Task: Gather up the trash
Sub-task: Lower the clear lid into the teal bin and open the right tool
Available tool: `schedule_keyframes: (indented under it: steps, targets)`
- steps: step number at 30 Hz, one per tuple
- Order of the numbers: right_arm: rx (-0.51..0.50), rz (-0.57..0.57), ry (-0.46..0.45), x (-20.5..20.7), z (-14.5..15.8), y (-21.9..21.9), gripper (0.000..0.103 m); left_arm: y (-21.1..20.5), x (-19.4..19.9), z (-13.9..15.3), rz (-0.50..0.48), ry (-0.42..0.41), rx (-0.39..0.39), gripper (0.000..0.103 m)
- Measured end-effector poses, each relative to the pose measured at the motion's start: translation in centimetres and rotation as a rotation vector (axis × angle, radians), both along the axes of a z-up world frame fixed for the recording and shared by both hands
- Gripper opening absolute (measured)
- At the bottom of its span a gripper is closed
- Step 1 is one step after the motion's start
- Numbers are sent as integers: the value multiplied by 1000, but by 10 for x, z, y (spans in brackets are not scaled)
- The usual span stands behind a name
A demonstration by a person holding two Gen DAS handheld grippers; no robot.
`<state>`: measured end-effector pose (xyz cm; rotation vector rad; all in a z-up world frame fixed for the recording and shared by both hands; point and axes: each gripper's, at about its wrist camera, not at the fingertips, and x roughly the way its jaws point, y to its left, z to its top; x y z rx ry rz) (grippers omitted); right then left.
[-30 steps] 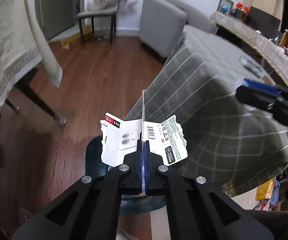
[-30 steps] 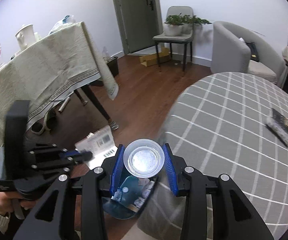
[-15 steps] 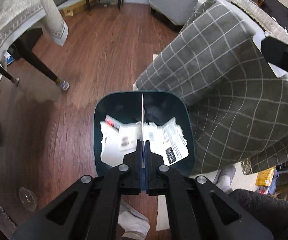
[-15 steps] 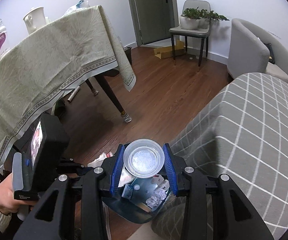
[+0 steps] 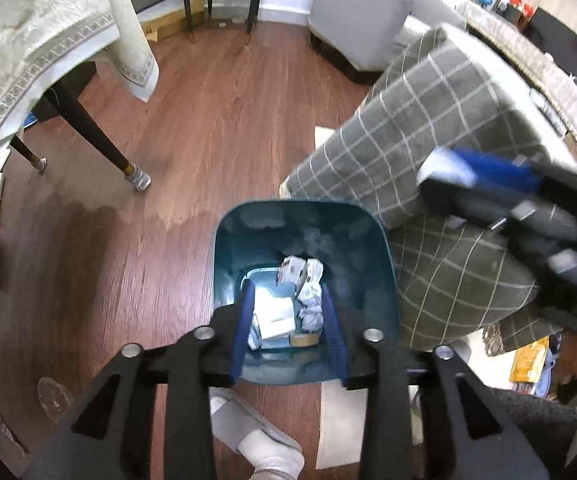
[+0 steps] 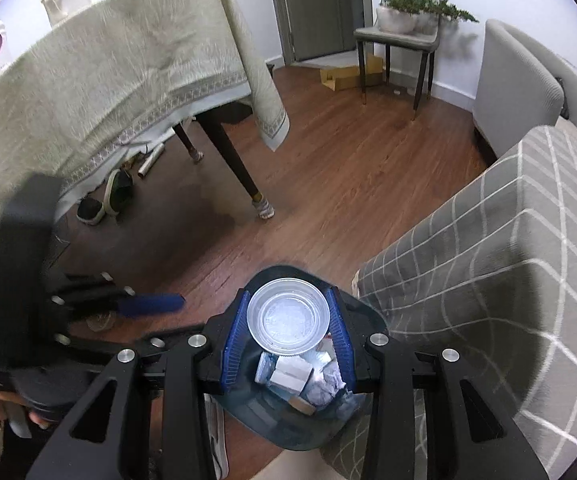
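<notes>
A teal trash bin stands on the wood floor beside the checked table. My left gripper hangs over its mouth; its jaws are opening and nothing is between them. Below them, white card packaging lies among crumpled paper at the bin's bottom. My right gripper is shut on a clear plastic cup, its mouth facing the camera, just above the bin. Each gripper shows blurred in the other's view: the right gripper and the left gripper.
A table with a grey checked cloth crowds the bin's right side. A beige-clothed table with dark legs stands to the left, shoes under it. A person's foot in sock and slipper is just before the bin. A clear round item lies on the floor.
My left gripper opened and let go of the torn card packaging, which now lies in the bin. Both grippers came down over the bin; the right still holds the cup.
</notes>
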<state>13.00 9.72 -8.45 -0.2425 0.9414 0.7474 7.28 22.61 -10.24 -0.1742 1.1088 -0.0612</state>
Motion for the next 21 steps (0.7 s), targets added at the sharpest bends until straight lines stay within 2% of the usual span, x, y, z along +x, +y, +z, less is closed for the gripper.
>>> schedule_keyframes:
  steps: [6,11,21]
  targets:
    - [-49,3,37,3,-23,9,40,6,-6,25,25,-105,43,50]
    - [-91,14,65,2,-43,12,40,13,-9,43,58,-174,27,59]
    - [-181,24,136,-1,-84,16,40,14,-16,70,68,-275,46,62]
